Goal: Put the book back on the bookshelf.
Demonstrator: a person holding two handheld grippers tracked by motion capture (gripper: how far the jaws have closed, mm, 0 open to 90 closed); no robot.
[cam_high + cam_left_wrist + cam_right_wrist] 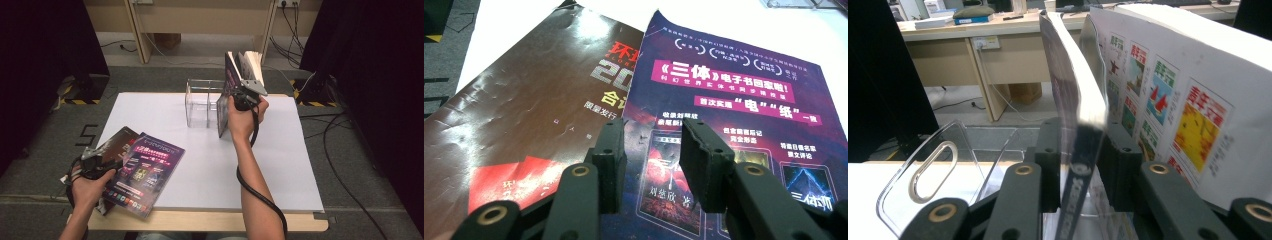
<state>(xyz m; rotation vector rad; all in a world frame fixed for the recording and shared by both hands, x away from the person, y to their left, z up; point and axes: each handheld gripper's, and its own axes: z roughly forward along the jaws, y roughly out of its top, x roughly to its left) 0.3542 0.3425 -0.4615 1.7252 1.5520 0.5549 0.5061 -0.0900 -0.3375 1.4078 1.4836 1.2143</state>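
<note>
Right gripper (243,96) loosely astride an upright magazine (1075,115) in the clear rack (202,107), left gripper (651,165) spread above the purple magazine (729,100).

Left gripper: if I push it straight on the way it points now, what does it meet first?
Most likely the purple magazine. The left gripper has open jaws aimed down at its cover, close to the edge that overlaps the brown magazine. How much gap remains above the cover is unclear.
</note>
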